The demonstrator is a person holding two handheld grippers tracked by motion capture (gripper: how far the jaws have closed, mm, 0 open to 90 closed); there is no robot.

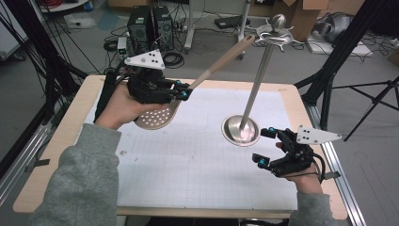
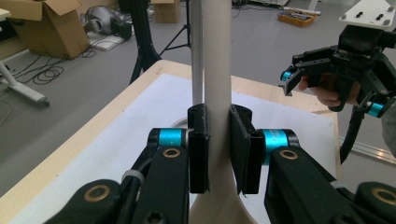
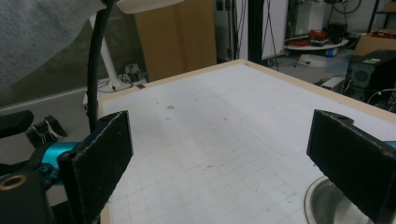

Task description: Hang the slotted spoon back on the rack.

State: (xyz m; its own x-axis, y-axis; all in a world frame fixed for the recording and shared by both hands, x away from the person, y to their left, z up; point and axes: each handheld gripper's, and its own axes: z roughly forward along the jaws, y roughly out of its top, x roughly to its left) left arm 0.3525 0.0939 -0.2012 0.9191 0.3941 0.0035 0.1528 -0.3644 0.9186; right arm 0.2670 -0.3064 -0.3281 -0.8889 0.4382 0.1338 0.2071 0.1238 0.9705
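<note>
Gripping the slotted spoon (image 1: 188, 92) by the lower part of its beige handle, the left gripper (image 1: 184, 90) holds it above the table (image 1: 61, 141), up and to the left of the metal stand (image 1: 244, 123). In the left gripper view the two black pads (image 2: 198, 149) press on either side of the handle, narrow and clamped. The spoon's perforated metal bowl hangs below the person's left hand (image 1: 124, 106), and its handle slants up toward the stand's upright rod, its tip close to the rod's top, though whether the two touch is hard to tell. The stand's round base sits on the white gridded mat (image 1: 188, 160). Just to the lower right of that base, the right gripper (image 1: 264, 147) hovers with its jaws spread wide and nothing between them; the right gripper view shows the base's rim (image 3: 322, 205) by one pad.
</note>
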